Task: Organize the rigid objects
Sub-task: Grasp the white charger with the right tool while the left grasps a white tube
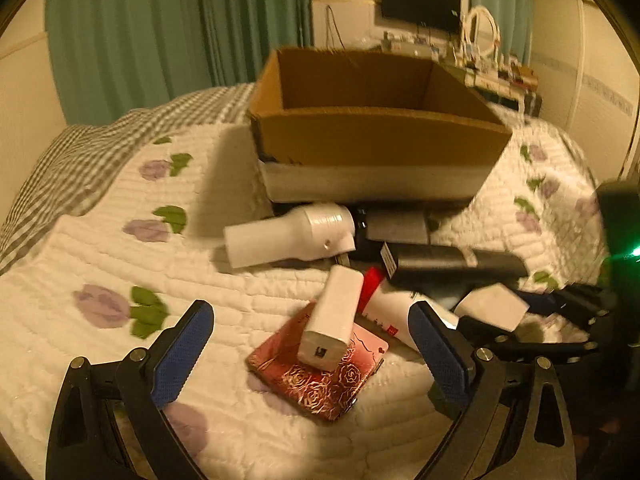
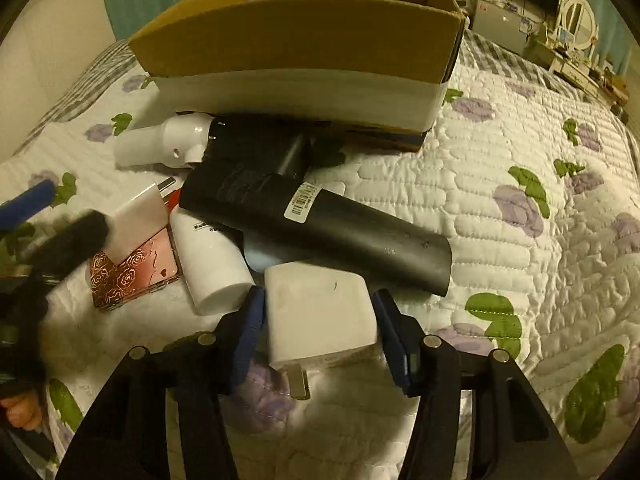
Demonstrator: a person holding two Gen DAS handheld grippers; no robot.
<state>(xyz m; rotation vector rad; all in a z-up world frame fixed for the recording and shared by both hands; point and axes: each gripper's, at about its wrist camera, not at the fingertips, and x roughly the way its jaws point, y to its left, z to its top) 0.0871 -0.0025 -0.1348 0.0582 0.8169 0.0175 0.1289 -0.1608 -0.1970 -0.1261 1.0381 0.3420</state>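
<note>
A pile of rigid objects lies on a quilted bed in front of an open cardboard box. My left gripper is open, its blue pads on either side of a white charger block that lies on a pink rose-patterned case. My right gripper is closed around a square white plug adapter, its prong pointing toward the camera. Behind lie a long black bar, a white bottle and a white nozzle-shaped piece.
The floral quilt covers the bed, with a checked sheet at the far left. Green curtains, a wall screen and a cluttered dresser stand behind the bed.
</note>
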